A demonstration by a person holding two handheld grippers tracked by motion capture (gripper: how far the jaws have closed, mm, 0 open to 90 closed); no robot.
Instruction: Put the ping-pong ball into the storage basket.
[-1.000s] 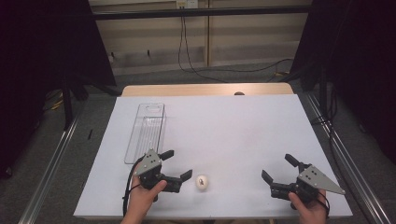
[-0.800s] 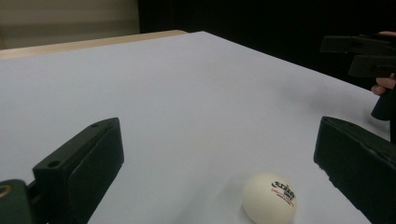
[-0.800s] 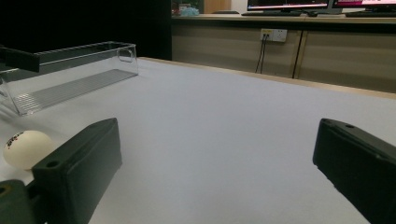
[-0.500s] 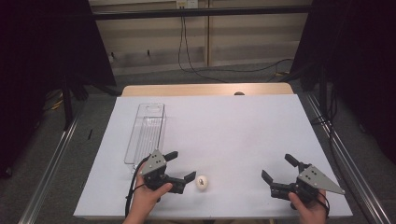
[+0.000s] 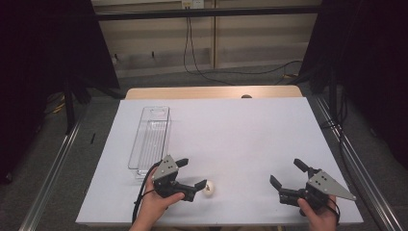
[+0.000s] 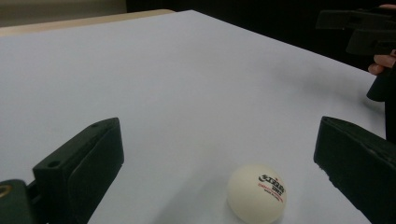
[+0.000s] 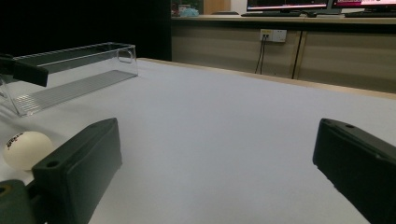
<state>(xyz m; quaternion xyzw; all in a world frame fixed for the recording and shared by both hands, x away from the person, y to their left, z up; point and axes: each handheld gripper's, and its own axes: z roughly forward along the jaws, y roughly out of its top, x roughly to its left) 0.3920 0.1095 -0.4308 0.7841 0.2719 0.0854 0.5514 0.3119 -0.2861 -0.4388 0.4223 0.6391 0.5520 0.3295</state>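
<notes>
A white ping-pong ball (image 5: 209, 188) with red and black print lies on the white table near the front edge. My left gripper (image 5: 192, 173) is open just left of it; in the left gripper view the ball (image 6: 256, 196) lies low between the spread jaws, nearer the right one, touching neither. My right gripper (image 5: 286, 172) is open at the front right, with nothing between its jaws. In the right gripper view the ball (image 7: 25, 149) shows at the far left, beyond the left jaw.
A long clear plastic bin (image 5: 150, 137) stands empty on the left half of the table, just behind the left hand; it also shows as the bin (image 7: 70, 74) in the right gripper view. A wooden strip edges the table's far side (image 5: 211, 91).
My left gripper has moved a little to the right, closer to the ball. The ball and the right gripper have stayed where they were.
</notes>
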